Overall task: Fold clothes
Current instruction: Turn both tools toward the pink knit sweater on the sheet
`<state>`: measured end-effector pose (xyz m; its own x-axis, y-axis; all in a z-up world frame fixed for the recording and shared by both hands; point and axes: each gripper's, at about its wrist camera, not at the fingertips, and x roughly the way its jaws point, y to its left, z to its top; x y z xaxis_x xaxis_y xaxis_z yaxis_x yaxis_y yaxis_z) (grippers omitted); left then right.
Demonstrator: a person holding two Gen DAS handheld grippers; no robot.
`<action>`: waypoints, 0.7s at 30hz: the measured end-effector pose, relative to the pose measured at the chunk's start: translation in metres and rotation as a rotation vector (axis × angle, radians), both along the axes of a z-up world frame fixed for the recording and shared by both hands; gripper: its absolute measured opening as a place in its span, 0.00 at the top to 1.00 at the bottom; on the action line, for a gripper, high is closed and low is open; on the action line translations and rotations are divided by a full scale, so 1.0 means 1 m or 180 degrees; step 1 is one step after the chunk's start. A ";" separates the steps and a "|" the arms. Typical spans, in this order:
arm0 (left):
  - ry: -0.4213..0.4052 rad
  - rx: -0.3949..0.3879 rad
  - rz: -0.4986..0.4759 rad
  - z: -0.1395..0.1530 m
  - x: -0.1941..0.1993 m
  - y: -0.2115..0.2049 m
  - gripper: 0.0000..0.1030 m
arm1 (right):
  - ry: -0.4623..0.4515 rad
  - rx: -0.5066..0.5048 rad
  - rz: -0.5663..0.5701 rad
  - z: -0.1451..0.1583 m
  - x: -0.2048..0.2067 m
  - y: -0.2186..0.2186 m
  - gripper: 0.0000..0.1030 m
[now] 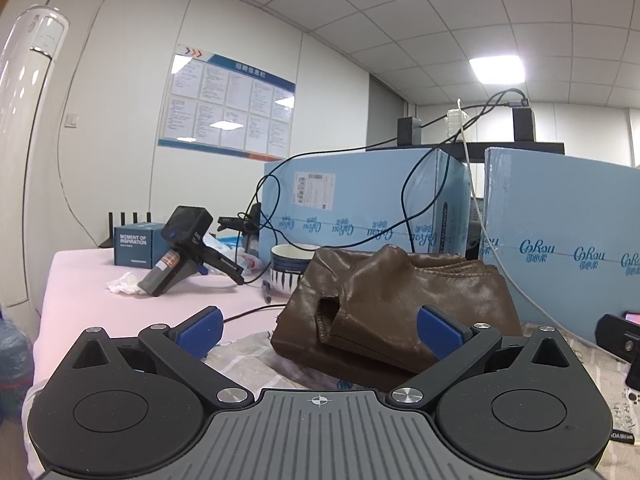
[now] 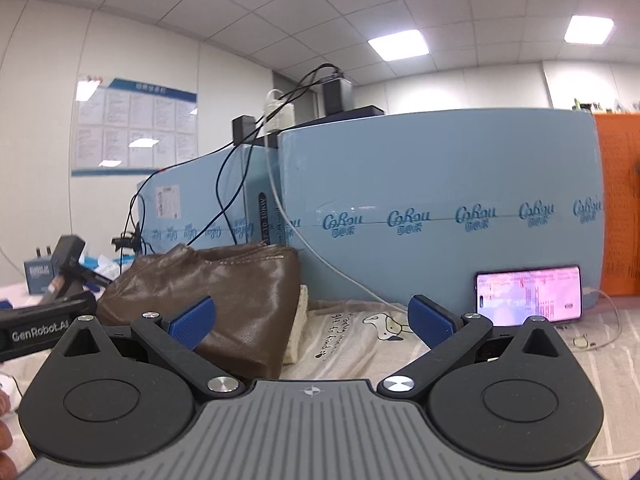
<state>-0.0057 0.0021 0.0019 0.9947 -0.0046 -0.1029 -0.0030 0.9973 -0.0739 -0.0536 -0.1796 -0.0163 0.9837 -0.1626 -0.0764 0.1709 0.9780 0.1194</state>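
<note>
1. The left tool (image 1: 320,330) has its blue pads spread wide with nothing between them; the right pad overlaps the near flap of the brown garment (image 1: 400,304) in the left wrist view, though whether it touches I cannot tell.

2. The brown garment lies in a loosely folded heap on the printed cloth (image 1: 248,364) that covers the counter, just in front of the blue cartons (image 1: 360,200) and beside a striped bowl (image 1: 288,268). It looks like leather or an imitation: glossy, thick, with stitched seams. I judge it heavier and stiffer than ordinary cloth, likely to hold soft humps instead of lying flat, and its smooth face may slip between the pads.

3. A raised hump (image 1: 390,254) and a curled flap with a dark opening (image 1: 330,308) suggest the fold is not yet tidy. The best holds seem to be the seamed edges or corners, where layers are thin enough to pinch.

4. The right tool (image 2: 312,320) is likewise spread and empty, its left pad near the garment's right slope (image 2: 240,304); a pale textured piece (image 2: 300,320) peeps from under that edge.

5. A lit phone (image 2: 528,296) leans against the carton, well apart.
</note>
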 end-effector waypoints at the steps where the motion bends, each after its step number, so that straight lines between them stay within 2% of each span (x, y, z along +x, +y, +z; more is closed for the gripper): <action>1: -0.0020 -0.0020 -0.0020 0.000 -0.001 0.001 0.00 | 0.0018 0.0028 -0.0023 0.000 0.000 -0.002 0.00; 11: -0.0385 -0.0123 -0.0163 0.005 -0.017 0.001 0.00 | -0.0037 0.0096 0.0002 0.005 -0.012 -0.005 0.00; 21: -0.0509 -0.0213 -0.0534 0.014 -0.038 -0.012 0.00 | -0.0182 0.0117 -0.0143 0.014 -0.038 -0.011 0.00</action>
<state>-0.0436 -0.0095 0.0155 0.9830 -0.1727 0.0620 0.1793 0.9757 -0.1259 -0.0916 -0.1904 -0.0019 0.9784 -0.2050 -0.0269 0.2066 0.9643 0.1659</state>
